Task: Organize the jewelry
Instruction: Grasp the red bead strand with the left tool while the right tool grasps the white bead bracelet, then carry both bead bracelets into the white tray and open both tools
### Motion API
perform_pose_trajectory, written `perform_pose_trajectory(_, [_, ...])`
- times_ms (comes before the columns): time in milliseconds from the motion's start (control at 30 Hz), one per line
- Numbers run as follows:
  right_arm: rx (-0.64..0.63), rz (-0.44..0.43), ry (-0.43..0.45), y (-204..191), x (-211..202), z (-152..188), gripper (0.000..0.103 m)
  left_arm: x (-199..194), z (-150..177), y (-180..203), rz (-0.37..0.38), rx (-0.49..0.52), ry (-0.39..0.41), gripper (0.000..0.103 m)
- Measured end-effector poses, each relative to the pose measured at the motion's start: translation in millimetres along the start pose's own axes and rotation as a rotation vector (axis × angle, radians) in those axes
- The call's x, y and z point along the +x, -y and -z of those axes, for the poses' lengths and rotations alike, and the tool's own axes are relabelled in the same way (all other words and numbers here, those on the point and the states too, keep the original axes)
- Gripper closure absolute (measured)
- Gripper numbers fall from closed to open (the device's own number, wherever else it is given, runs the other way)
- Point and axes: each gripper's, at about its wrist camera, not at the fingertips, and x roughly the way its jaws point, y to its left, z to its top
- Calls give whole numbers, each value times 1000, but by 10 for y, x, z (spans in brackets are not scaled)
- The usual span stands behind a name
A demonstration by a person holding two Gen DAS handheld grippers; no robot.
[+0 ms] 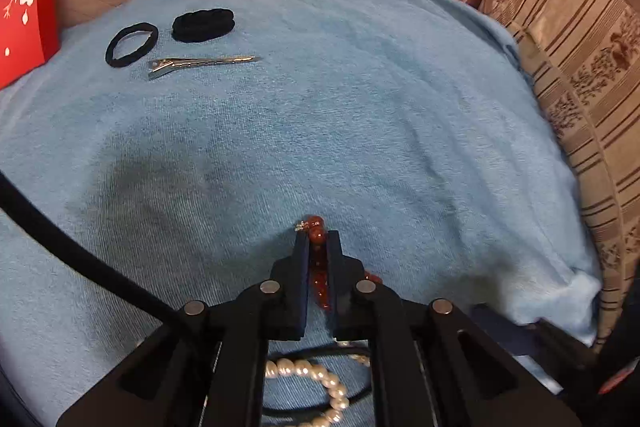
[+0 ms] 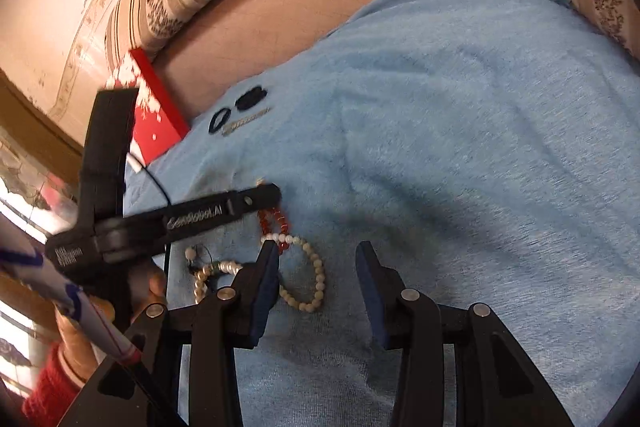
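My left gripper (image 1: 317,239) is shut on a red bead bracelet (image 1: 315,227), just above the blue towel (image 1: 360,107). In the right wrist view the left gripper (image 2: 276,193) holds the red bracelet (image 2: 274,221), which hangs down onto the towel. A cream bead bracelet (image 2: 316,267) and a pearl strand (image 2: 212,271) lie beside it; the pearls (image 1: 316,375) also show under my left gripper. My right gripper (image 2: 318,259) is open and empty above the towel, its left finger beside the cream bracelet. A thin black hair tie (image 1: 131,44), a thick black hair tie (image 1: 203,24) and a metal hair clip (image 1: 200,64) lie at the far left.
A red box with white flowers (image 1: 20,7) stands at the towel's far left edge; it also shows in the right wrist view (image 2: 154,115). Striped floral cushions (image 1: 580,87) border the towel on the right. A black cable (image 1: 80,255) runs to the left gripper.
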Motion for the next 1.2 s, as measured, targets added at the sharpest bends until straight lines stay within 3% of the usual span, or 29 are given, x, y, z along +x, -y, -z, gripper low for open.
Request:
perform_pose_trajectory(167, [-115,73,-48,-152,198,111,65,-389,139,-154,59,-41,55,96])
perform_pose_trajectory(300, [-235,165,-28,-324,271,193,68,-862,307,-274,93,-45,121,96])
perform_pose_trajectory(400, [-322,246,-20,-448,326,248,92,-1195,419,-348,85,-49,167,96])
perform_pose_trajectory(433, [-322,244,-18,-461,320,241,96,-1330,465,-398,86,-53,185,96])
perform_pose_trajectory(667, [-194,112,52,-486,-53,143,97,-2231,911,-832,57,-89,304,96])
perform_pose_trajectory(833, [-139,40,118,-607,-371,185,97,-2685,1274,-1305,-35,-123,337,96])
perform_pose_trajectory(1033, [-205,19,158,-1040,-591,427,97,-3012,1669,-2124,-144,-260,352,96])
perform_pose_trajectory(1200, [-278,-36,133,-1562,-621,626,97,-3122,1947,-2695,-220,-379,383,96])
